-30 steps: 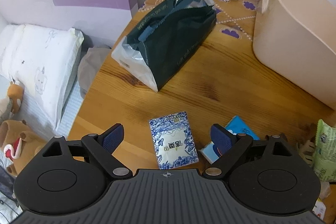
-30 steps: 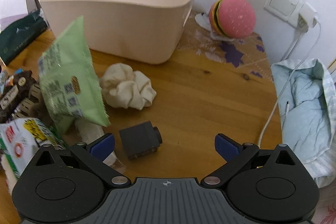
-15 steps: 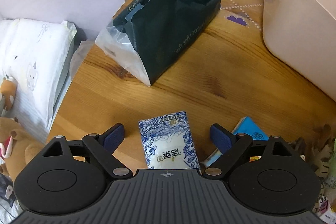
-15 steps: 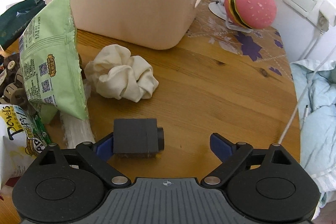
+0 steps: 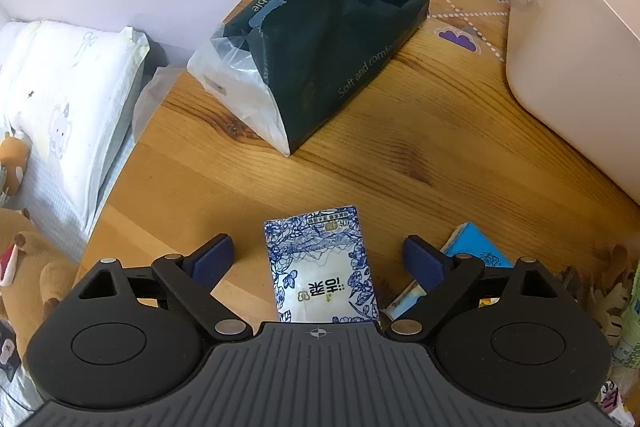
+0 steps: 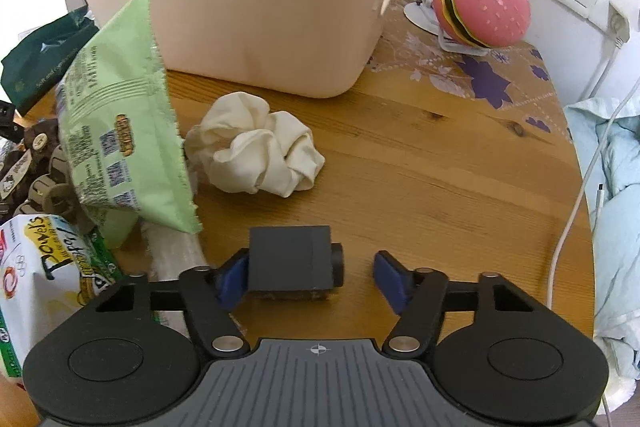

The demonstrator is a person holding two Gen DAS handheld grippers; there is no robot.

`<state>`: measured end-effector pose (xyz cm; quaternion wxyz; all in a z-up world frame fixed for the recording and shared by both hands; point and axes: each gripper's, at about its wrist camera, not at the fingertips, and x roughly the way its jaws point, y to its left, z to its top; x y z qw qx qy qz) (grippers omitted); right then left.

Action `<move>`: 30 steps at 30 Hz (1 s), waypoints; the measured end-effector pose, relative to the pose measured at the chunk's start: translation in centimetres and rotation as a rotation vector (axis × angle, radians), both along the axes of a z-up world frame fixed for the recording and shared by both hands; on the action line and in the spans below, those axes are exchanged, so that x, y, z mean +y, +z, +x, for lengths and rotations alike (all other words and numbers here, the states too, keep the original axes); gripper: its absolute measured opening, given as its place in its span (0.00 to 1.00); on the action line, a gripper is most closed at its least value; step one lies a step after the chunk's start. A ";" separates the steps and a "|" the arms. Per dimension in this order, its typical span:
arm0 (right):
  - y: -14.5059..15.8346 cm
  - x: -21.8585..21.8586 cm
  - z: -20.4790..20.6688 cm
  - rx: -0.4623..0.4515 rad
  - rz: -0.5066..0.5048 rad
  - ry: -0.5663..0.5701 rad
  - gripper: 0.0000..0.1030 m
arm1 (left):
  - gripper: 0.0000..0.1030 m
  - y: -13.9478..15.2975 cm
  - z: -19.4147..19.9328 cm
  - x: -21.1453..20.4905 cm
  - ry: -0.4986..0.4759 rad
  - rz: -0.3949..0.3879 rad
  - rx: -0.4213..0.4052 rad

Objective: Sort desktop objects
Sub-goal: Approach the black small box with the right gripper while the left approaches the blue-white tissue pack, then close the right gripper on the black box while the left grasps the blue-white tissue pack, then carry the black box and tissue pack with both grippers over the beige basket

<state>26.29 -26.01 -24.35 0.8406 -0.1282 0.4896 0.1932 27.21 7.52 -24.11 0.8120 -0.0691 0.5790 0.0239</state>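
Straddling blue-white tissue pack (image 5: 322,263) on wooden desk (image 5: 400,155), L gripper (image 5: 318,261) has fingers wide apart, no contact. R gripper (image 6: 314,277) fingers also apart; dark grey block (image 6: 291,257) sits btwn them, against the left pad (image 6: 232,281), gap to the right one. Beige tub (image 6: 264,15) behind.

Dark green tissue pack (image 5: 344,55), 12 o'clock in left wrist view: "Soft and comfortable" in pale script on side, repeated along top edge. Blue-white floral tissue packet (image 5: 322,267), 6 o'clock: Chinese chars, upside down, not legible. White-green snack bag (image 6: 44,283), 8 o'clock in right wrist view: "Towels" in black. Green snack bag (image 6: 120,115), 10 o'clock: QR codes, fine print unreadable.
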 end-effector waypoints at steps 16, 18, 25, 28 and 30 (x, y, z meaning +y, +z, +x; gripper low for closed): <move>0.5 0.2 -0.1 0.039 0.003 -0.015 0.40 | 0.45 0.8 -1.6 0.2 -0.054 -0.005 -0.034; 0.5 -0.2 0.0 0.055 0.018 -0.034 0.40 | 0.45 1.1 -1.8 0.1 -0.061 -0.001 -0.040; 1.8 -1.7 -0.6 0.049 0.041 -0.077 0.40 | 0.45 4.2 -2.9 -0.8 -0.152 -0.002 -0.125; 3.0 -2.3 -0.7 0.032 0.060 -0.092 0.40 | 0.45 5.7 -3.2 -1.3 -0.177 -0.014 -0.155; 4.1 -2.5 -0.8 0.013 0.070 -0.095 0.40 | 0.45 6.6 -3.1 -1.5 -0.188 -0.026 -0.165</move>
